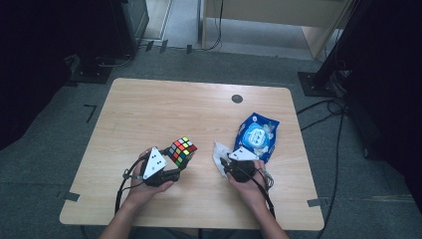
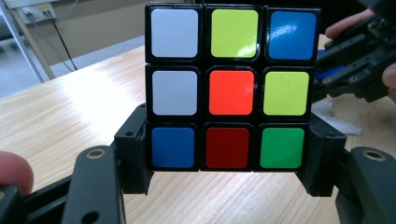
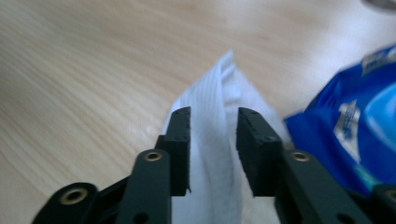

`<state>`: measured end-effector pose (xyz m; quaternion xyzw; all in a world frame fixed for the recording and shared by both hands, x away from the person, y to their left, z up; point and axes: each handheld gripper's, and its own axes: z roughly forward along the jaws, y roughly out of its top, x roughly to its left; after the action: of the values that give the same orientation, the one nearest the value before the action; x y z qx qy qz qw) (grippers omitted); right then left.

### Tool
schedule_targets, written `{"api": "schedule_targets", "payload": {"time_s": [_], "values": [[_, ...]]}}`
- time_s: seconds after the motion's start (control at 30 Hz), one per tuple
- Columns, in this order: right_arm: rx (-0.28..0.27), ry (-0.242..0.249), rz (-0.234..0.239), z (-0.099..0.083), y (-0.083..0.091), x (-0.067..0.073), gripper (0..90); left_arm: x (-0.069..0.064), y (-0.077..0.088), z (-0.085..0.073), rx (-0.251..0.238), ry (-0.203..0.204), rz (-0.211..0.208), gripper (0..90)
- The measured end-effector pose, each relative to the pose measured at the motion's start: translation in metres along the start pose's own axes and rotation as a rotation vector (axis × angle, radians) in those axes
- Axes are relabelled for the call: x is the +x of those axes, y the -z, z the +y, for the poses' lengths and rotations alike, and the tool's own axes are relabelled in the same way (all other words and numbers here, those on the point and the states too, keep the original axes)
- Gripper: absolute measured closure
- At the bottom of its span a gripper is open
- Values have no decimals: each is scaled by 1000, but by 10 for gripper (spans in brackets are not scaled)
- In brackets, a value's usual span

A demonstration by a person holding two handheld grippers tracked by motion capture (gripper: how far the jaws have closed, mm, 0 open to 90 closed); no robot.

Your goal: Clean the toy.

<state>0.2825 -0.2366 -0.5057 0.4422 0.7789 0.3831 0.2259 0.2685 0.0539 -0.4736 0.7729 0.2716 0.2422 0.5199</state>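
High view has both forearms low over the table (image 1: 149, 114); left gripper (image 1: 171, 164) clamps the cube (image 1: 182, 151); right gripper view shows the right gripper (image 3: 214, 140) with jaws apart astride a white wipe (image 3: 212, 116), not pinching.

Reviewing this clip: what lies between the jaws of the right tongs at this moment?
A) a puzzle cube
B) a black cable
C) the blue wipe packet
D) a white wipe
D. In the right gripper view a folded white wipe lies on the table between the jaws of the right tongs, with a gap visible on each side; the blue packet sits off to one side.
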Motion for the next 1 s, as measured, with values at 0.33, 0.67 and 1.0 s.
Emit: {"api": "schedule_targets", "payload": {"time_s": [0.33, 0.67, 1.0], "values": [[42, -192, 140, 1, 0, 10, 864, 0, 1, 1, -3, -2, -3, 339], [-138, -171, 246, 22, 13, -2, 586, 3, 3, 2, -9, 7, 1, 339], [-15, -44, 149, 9, -22, -6, 539, 1, 1, 0, 1, -3, -11, 339]]}}
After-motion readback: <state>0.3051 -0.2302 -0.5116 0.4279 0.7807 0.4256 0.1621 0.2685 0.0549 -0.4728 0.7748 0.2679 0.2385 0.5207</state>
